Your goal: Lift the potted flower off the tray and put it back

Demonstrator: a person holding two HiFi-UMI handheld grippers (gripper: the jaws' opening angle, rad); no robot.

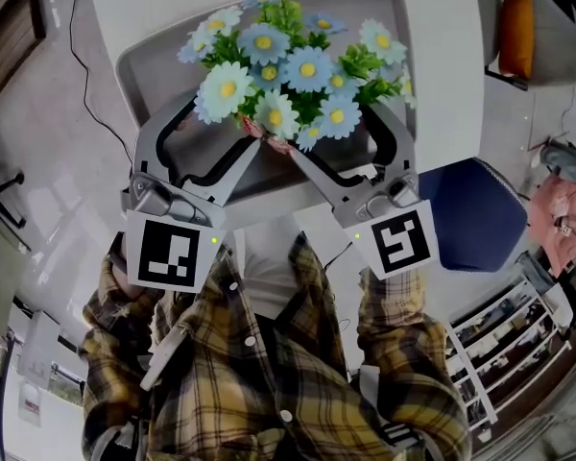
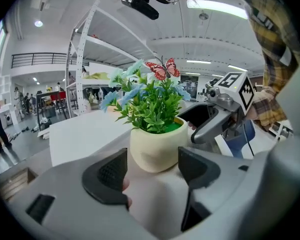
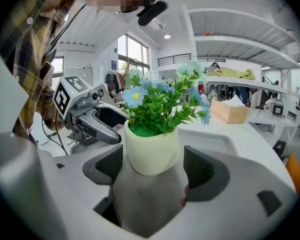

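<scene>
The potted flower point(image 1: 286, 70) stands upright in its cream pot on the grey tray point(image 1: 139, 70), toward the tray's near edge, with the tray itself lying close to the near edge of the white counter point(image 1: 442, 84). Both claws point at it from the person's side. The left claw point(image 1: 221, 125) comes in from the near-left and the right claw point(image 1: 344, 133) from the near-right, so their lines meet at the pot. Each claw is spread wide and holds nothing. In the left gripper view the pot sits dead ahead, just past the jaw tips. In the right gripper view it is nested between the tips, so the right claw looks the nearer. Whether any pad already touches the pot wall is hard to judge, though a gap seems to remain. The lift has not begun, and the pot's upright axis calls for a level squeeze on its sides.
</scene>
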